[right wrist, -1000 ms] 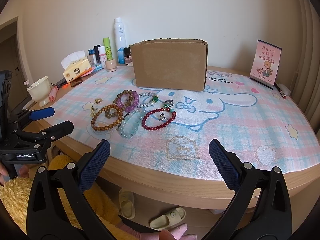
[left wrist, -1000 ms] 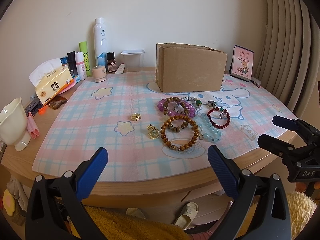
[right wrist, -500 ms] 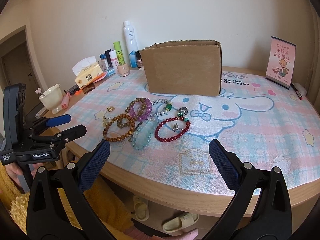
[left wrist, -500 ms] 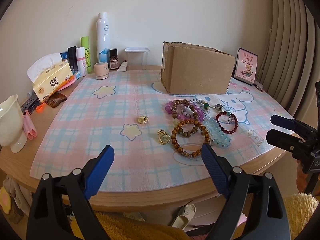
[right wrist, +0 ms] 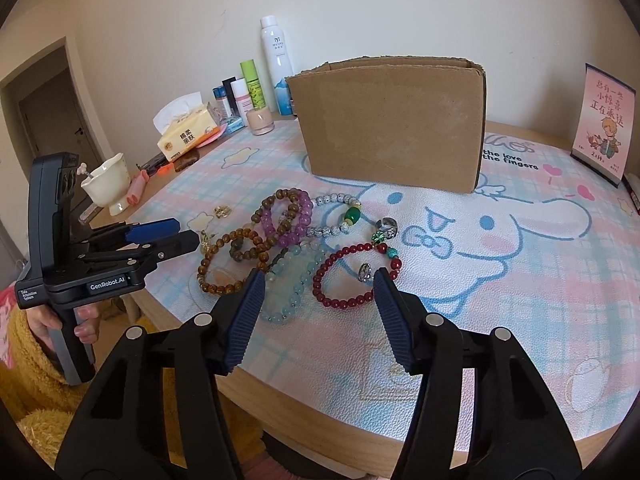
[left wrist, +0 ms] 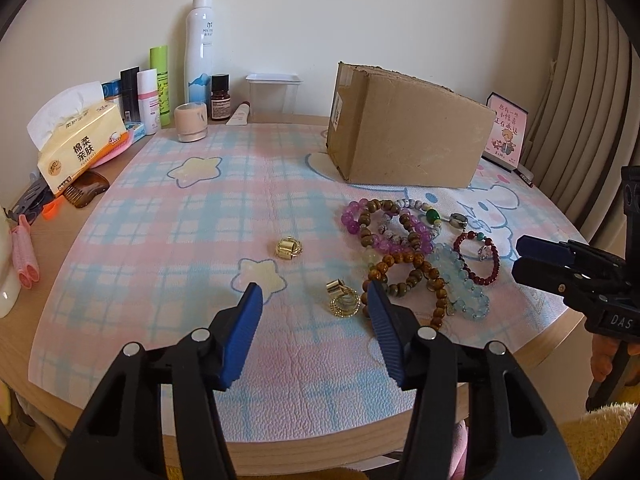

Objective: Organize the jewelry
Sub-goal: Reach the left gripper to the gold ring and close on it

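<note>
Several bead bracelets lie in a heap on the pastel plaid mat: a brown wooden one (left wrist: 404, 276), a purple one (left wrist: 384, 224), a pale blue one (left wrist: 460, 280) and a dark red one (right wrist: 352, 276). Gold earrings (left wrist: 342, 300) and a gold ring (left wrist: 289, 248) lie left of the heap. A cardboard box (left wrist: 404, 132) stands behind. My left gripper (left wrist: 314, 300) is open and empty, just short of the earrings. My right gripper (right wrist: 318, 284) is open and empty, over the mat's near edge before the red bracelet.
Bottles and tubes (left wrist: 198, 52), a tissue pack (left wrist: 80, 140), a comb (left wrist: 86, 188) and a white cup (right wrist: 106, 184) crowd the table's left and back. A pink calendar card (right wrist: 604, 120) stands at the back right. The round table edge (right wrist: 320, 412) is near.
Both grippers moved forward over the table edge toward the jewelry, and both sets of jaws narrowed while staying open. Nothing on the mat moved.
</note>
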### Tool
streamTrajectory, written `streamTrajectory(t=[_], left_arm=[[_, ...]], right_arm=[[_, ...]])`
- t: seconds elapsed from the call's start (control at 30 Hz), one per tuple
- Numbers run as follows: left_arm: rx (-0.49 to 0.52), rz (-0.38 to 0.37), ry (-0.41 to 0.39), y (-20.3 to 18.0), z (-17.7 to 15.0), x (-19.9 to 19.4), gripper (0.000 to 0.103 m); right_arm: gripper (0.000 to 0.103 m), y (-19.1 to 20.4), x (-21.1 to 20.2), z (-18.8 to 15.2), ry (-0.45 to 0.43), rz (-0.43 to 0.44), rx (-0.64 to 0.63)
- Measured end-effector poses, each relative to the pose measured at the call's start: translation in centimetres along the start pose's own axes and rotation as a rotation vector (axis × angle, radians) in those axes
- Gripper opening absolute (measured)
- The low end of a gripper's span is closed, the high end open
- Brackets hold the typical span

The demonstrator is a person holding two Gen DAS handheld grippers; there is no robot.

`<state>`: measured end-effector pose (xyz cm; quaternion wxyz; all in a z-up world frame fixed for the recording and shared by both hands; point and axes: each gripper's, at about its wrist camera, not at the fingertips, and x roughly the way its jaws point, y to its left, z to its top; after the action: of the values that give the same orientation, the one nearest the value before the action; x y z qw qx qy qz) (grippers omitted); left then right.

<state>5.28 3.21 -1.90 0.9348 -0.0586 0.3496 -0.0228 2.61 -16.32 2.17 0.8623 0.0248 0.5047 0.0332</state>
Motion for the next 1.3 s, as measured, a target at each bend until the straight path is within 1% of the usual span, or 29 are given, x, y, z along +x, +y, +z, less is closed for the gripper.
streamTrajectory(t=[0.03, 0.07, 0.1, 0.13, 0.27, 0.47, 0.6, 0.73, 0.77, 0.8, 0.93, 1.03, 1.07, 1.17, 1.3], left_arm=[[0.003, -0.003, 0.0, 0.0, 0.1, 0.2, 0.053], [0.006, -0.005, -0.001, -0.1, 0.1, 0.3, 0.05], [0.007, -0.007, -0.001, 0.0, 0.2, 0.5, 0.048], [0.005, -0.008, 0.001, 0.0, 0.3, 0.8, 0.047], [-0.01, -0.019, 0.02, 0.3, 0.5, 1.6, 0.04], [0.002, -0.026, 0.023, 0.1, 0.6, 2.0, 0.04], [0.016, -0.026, 0.023, -0.2, 0.7, 2.2, 0.04], [0.015, -0.024, 0.024, -0.2, 0.9, 2.4, 0.039], [0.014, -0.024, 0.024, -0.2, 0.9, 2.4, 0.035], [0.014, -0.021, 0.025, -0.2, 0.9, 2.5, 0.032], [0.014, -0.016, 0.025, -0.1, 1.0, 2.6, 0.029], [0.02, -0.002, 0.019, -0.2, 1.0, 2.6, 0.021], [0.019, 0.001, 0.018, -0.2, 1.0, 2.6, 0.016], [0.005, -0.007, 0.016, 0.1, 0.9, 2.6, 0.014], [0.0, -0.005, 0.016, 0.1, 0.9, 2.4, 0.014]], right_arm=[[0.047, -0.1, 0.3, 0.2, 0.004, -0.001, -0.003], [0.045, -0.1, 0.6, 0.4, 0.009, -0.007, -0.009], [0.041, -0.2, 0.9, 0.6, 0.017, -0.014, -0.017], [0.038, -0.2, 1.3, 0.8, 0.024, -0.021, -0.029], [0.034, 0.1, 2.3, 1.1, 0.052, -0.04, -0.078], [0.034, -0.2, 3.2, 1.2, 0.076, -0.055, -0.091], [0.033, -0.2, 3.7, 1.1, 0.091, -0.08, -0.109], [0.028, -0.2, 4.3, 1.0, 0.106, -0.091, -0.116], [0.027, -0.1, 4.3, 0.9, 0.105, -0.096, -0.121], [0.026, -0.1, 4.3, 0.9, 0.105, -0.099, -0.125], [0.019, -0.3, 4.4, 1.0, 0.101, -0.115, -0.117], [0.017, -0.6, 4.2, 0.9, 0.096, -0.111, -0.103], [0.016, -0.7, 4.2, 0.9, 0.095, -0.11, -0.101], [0.012, -0.8, 4.2, 0.9, 0.093, -0.113, -0.094], [0.011, -0.9, 4.1, 0.9, 0.091, -0.11, -0.093]])
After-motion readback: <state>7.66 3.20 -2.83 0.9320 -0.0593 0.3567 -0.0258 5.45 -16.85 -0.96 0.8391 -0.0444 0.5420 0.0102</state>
